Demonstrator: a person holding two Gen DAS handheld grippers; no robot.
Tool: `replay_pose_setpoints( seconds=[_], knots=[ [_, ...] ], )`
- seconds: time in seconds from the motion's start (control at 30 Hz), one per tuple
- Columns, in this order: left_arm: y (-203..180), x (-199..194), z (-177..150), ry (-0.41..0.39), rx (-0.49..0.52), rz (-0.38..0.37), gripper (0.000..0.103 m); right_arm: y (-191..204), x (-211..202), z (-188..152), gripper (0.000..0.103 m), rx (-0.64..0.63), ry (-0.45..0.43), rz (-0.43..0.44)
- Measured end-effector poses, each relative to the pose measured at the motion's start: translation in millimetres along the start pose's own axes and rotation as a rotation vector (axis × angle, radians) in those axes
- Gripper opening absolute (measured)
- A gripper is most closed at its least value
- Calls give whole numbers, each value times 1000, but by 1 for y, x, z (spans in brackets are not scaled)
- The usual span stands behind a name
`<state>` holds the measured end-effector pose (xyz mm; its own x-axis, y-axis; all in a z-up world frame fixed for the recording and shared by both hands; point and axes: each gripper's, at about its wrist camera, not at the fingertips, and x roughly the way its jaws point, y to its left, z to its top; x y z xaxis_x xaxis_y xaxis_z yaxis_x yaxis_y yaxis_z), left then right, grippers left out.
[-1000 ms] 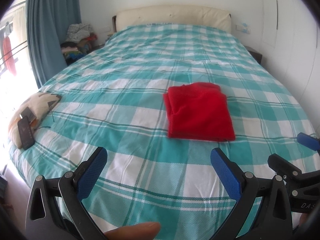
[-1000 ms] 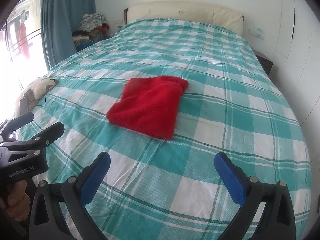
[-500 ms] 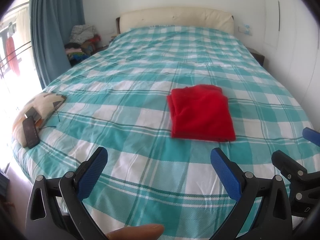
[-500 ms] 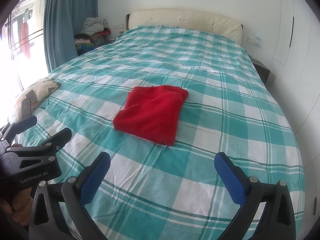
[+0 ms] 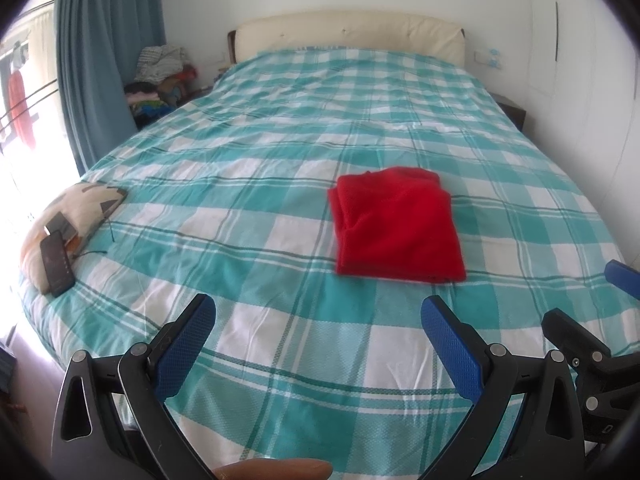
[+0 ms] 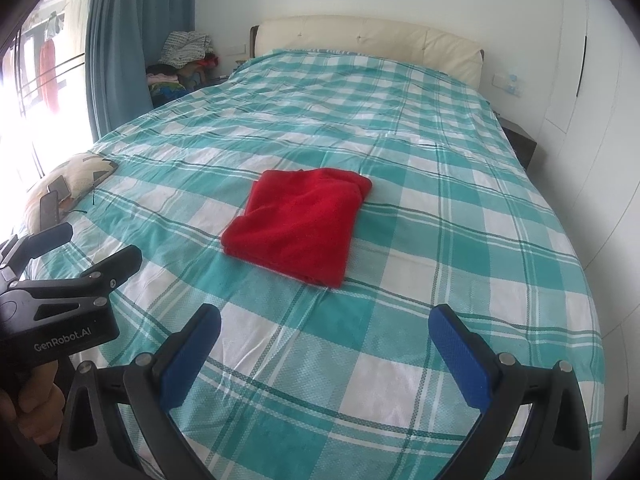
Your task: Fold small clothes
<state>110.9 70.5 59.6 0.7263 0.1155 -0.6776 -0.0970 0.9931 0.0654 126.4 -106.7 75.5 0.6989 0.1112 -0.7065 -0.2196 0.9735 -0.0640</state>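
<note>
Holding both tools above the foot of the bed (image 5: 280, 184), I have nothing between their fingers. My left tool (image 5: 316, 332) is spread wide, its two blue pads far apart with only the teal-and-white checked cover showing between them. My right tool (image 6: 324, 338) is just as wide and equally empty; neither touches the cover or the cloth.

The folded red garment (image 5: 396, 224) lies flat on the bed, well beyond both sets of fingertips. From my left tool it sits ahead and a little to the right; from my right tool (image 5: 600, 344), which shows at the right edge of the left view, it sits ahead and slightly to the left. It is a neat rectangle, with layered edges showing along one side.

In the right view my left tool (image 6: 52, 256) shows at the left edge, with my hand (image 6: 32, 404) wrapped around its grip.

A patterned pillow (image 5: 76, 208) rests at the bed's left edge with a dark phone (image 5: 58, 262) lying on it, well apart from the garment.
</note>
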Motion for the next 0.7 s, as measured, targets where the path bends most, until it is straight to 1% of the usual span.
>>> replay_pose_setpoints(
  seconds=[0.17, 0.37, 0.5, 0.7],
  knots=[
    [-2, 1, 1, 6, 4, -10, 103, -1, 0, 1, 102, -8, -1, -10],
    [-4, 0, 3, -4, 24, 2, 103, 1, 4, 1, 102, -15, 6, -16],
    [-2, -1, 2, -15, 15, 0, 103, 2, 6, -1, 102, -16, 12, -13],
    [0, 2, 1, -2, -15, 10, 103, 0, 8, -2, 102, -12, 16, -12]
  ],
)
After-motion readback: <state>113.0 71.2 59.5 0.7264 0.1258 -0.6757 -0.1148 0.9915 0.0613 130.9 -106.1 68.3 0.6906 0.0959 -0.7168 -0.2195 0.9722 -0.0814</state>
